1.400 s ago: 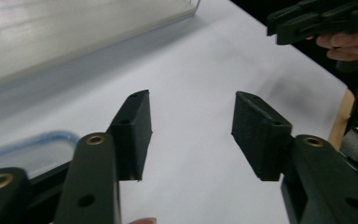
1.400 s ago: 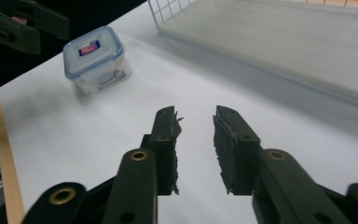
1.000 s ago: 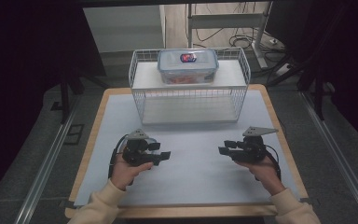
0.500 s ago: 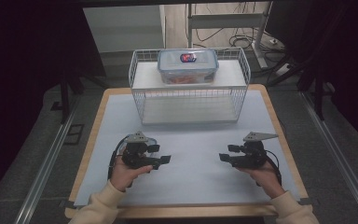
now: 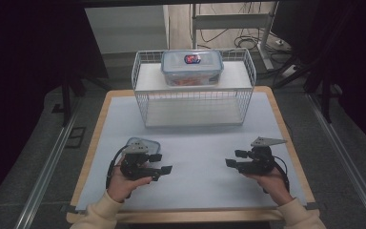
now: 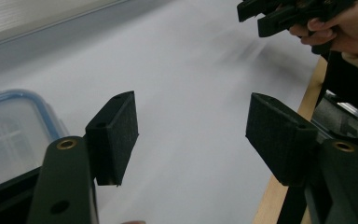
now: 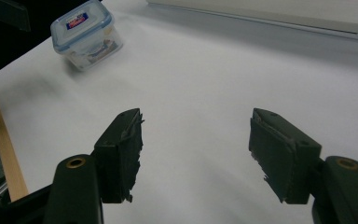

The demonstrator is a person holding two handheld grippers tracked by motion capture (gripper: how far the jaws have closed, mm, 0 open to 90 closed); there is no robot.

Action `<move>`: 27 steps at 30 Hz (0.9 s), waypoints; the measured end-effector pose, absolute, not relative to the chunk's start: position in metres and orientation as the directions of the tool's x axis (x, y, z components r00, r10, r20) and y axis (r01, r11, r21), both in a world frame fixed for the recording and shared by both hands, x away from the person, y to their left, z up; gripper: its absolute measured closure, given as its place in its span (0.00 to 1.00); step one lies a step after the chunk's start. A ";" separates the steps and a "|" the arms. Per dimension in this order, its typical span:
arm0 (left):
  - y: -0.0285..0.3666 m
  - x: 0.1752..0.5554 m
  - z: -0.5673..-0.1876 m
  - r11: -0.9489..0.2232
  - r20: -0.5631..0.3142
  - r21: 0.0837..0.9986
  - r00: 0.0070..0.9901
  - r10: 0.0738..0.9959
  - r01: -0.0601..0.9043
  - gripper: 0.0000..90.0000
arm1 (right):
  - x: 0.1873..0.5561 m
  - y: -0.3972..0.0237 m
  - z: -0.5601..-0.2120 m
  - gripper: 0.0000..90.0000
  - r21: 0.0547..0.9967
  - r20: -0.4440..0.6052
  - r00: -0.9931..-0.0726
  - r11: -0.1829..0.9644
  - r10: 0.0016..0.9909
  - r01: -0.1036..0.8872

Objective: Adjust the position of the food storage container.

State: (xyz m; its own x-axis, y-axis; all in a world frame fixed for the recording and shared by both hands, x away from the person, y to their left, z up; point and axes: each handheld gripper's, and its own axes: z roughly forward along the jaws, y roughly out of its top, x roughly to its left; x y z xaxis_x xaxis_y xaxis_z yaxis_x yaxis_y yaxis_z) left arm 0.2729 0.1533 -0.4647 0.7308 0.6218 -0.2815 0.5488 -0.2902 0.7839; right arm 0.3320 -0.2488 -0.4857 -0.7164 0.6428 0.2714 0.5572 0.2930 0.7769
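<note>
A small clear box with a blue-rimmed lid [image 5: 143,143] stands on the white sheet just behind my left gripper [image 5: 161,162]. The small box [image 7: 86,35] lies far off in the right gripper view and sits at the lower left edge [image 6: 9,135] in the left gripper view. My left gripper [image 6: 191,130] is open with nothing between its jaws, which have just been closing a little. My right gripper [image 5: 233,159] faces it from the right. It [image 7: 196,140] is open over bare sheet, its jaws have just been opening, and nothing is between them.
A white wire basket [image 5: 193,107] stands at the back of the table, with a larger blue-lidded container [image 5: 192,67] resting on a white surface at its top. The wooden table edge [image 5: 88,157] frames the sheet. My right gripper [image 6: 279,14] appears far off in the left gripper view.
The right gripper's jaws stand wider than a second ago. Both hands have stayed almost in place, drifting slightly toward the front edge.
</note>
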 end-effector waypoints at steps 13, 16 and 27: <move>0.171 0.230 -0.482 -0.356 -0.239 0.763 0.747 0.620 0.539 0.84 | 0.328 -0.250 -0.489 0.35 0.766 0.312 -0.709 0.274 0.633 0.582; 0.178 0.226 -0.486 -0.363 -0.241 0.749 0.738 0.630 0.554 0.93 | 0.328 -0.251 -0.491 0.35 0.761 0.313 -0.705 0.276 0.636 0.587; 0.205 0.226 -0.500 -0.351 -0.222 0.720 0.678 0.701 0.598 0.97 | 0.328 -0.252 -0.493 0.34 0.755 0.318 -0.697 0.274 0.642 0.596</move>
State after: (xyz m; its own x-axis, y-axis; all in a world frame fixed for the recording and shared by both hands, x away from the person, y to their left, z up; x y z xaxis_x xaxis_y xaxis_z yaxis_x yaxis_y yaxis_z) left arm 0.2260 0.2049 -0.5005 0.6778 0.7010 -0.2216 0.5983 -0.3507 0.7205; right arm 0.3277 -0.2521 -0.4926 -0.6975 0.6420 0.3183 0.5963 0.2736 0.7547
